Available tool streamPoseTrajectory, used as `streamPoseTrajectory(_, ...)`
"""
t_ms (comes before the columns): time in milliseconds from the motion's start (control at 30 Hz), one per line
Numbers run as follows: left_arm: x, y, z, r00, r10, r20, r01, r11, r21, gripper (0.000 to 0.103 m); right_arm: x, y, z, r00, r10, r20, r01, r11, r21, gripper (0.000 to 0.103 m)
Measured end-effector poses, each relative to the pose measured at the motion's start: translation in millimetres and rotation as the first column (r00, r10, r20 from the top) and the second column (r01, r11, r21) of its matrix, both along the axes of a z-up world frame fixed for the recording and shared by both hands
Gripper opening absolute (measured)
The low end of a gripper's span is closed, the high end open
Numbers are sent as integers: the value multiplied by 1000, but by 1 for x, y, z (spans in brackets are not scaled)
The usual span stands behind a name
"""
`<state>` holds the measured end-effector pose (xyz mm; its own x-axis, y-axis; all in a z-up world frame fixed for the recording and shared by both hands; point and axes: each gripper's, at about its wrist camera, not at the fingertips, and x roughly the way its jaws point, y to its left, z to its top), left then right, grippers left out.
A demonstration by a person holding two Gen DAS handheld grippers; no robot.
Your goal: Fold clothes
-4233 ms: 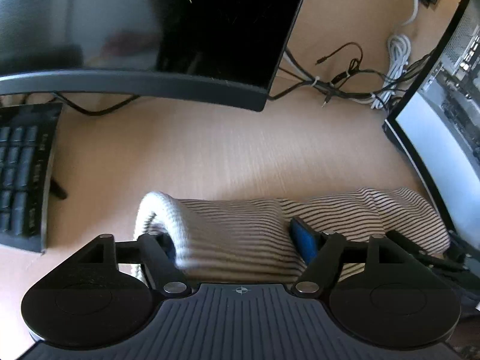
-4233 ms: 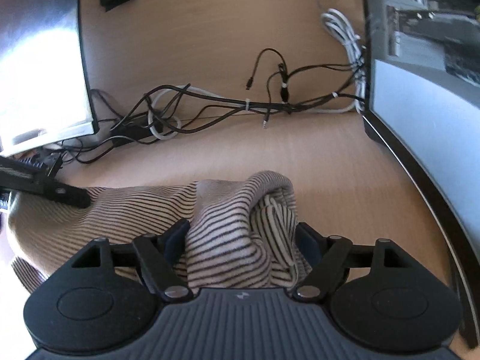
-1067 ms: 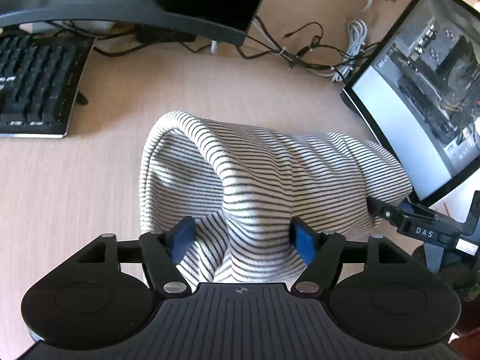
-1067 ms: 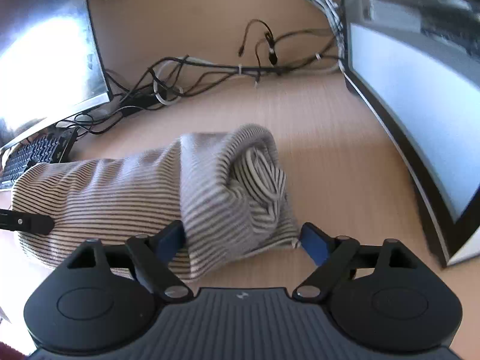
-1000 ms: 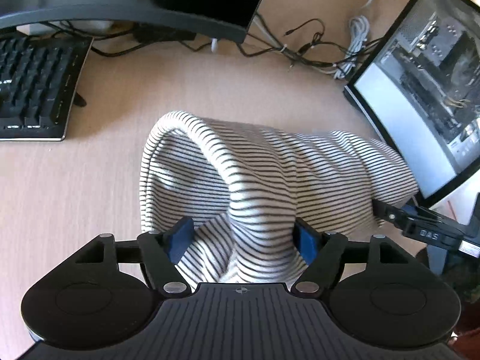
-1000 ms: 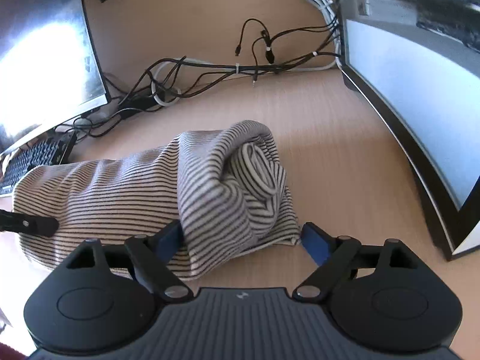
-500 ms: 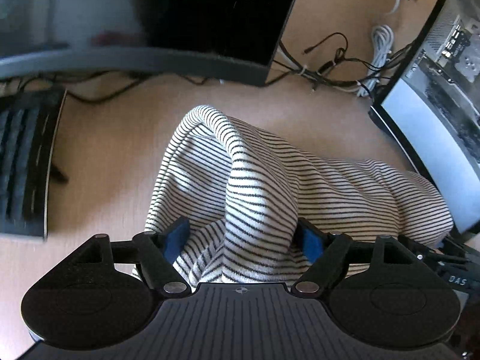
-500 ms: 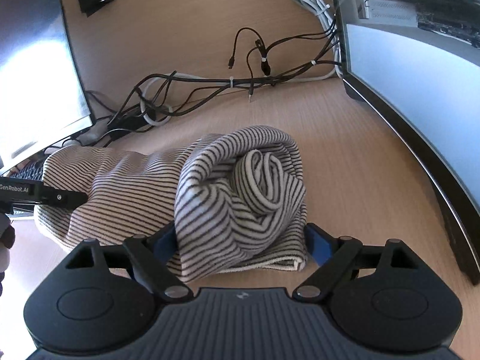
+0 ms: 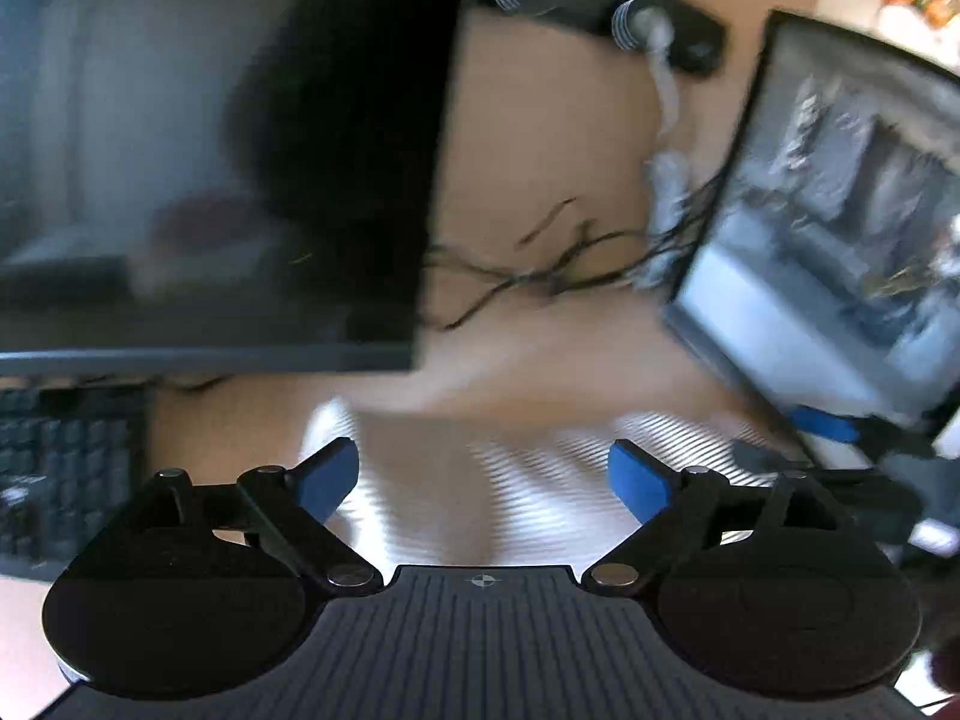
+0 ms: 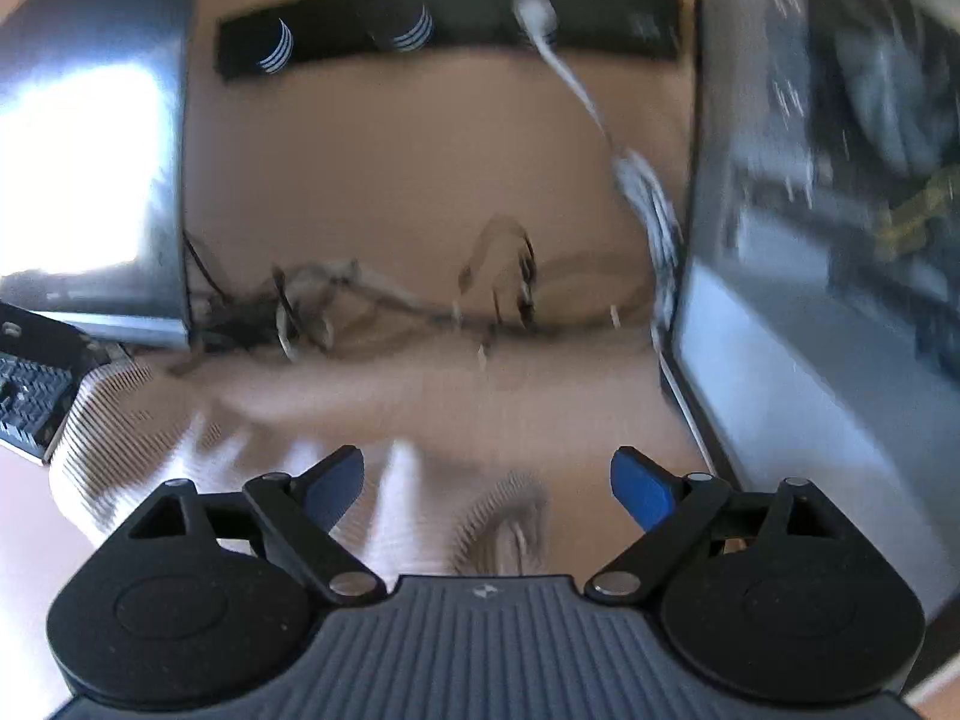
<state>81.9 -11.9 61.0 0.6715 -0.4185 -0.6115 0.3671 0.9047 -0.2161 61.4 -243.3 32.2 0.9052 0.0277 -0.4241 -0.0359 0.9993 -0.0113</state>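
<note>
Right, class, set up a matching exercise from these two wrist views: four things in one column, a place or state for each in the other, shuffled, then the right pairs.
Things:
1. striped garment
2. keyboard
3. left gripper
4. cables

Places or states:
A. tangled at the back of the desk, between the two screens
B. open, blue pads apart, gripping nothing
C. lying on the desk below both grippers
D. at the left edge, under the dark screen

Pairs: 1-C, 2-D, 3-B, 4-A
</note>
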Motion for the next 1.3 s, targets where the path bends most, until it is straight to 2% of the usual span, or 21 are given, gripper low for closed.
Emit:
streamPoseTrajectory(67,12,-12,-14,1000,-17,-26,18,1000,22,95,-2,10,3,998,44,35,-45,999,14,90)
streamPoseTrajectory(167,29,-19,-52,993,-6,-119,17,996,89,95,-2,25,-5,994,103,23,-103,995,17,90)
streamPoseTrajectory(233,32,-21,-68,993,-5,-121,20,992,127,95,5,30,-21,991,123,-56,-122,992,28,90)
streamPoseTrajectory(267,31,-19,-71,994,-14,-106,27,992,123,96,7,29,-32,988,109,-108,-105,994,41,91)
streamPoseTrajectory(300,32,-17,-72,994,-20,-104,31,993,112,97,8,26,-40,986,97,-137,-90,994,56,91)
streamPoseTrajectory(433,39,-13,-76,992,-22,-124,32,996,77,98,9,20,-43,983,119,-138,-112,992,55,92)
streamPoseTrajectory(567,42,-13,-77,992,-13,-126,21,998,65,99,19,23,-49,981,123,-152,-123,992,11,101)
streamPoseTrajectory(733,22,-9,-66,997,17,-72,-12,998,69,99,27,22,-45,981,94,-171,-91,995,25,103)
streamPoseTrajectory(900,-1,-5,-53,999,50,-11,-50,996,72,100,5,9,-30,979,-24,-202,39,997,72,103)
streamPoseTrajectory(1100,-41,7,-46,995,97,32,-98,994,44,102,-59,3,-15,959,-149,-241,193,966,170,103)
streamPoseTrajectory(1200,-66,11,-46,991,127,47,-129,991,46,102,-95,18,-6,959,-174,-226,220,956,197,103)
streamPoseTrajectory(1300,-92,11,-43,986,155,60,-157,986,47,102,-131,34,-1,978,-160,-137,182,970,161,103)
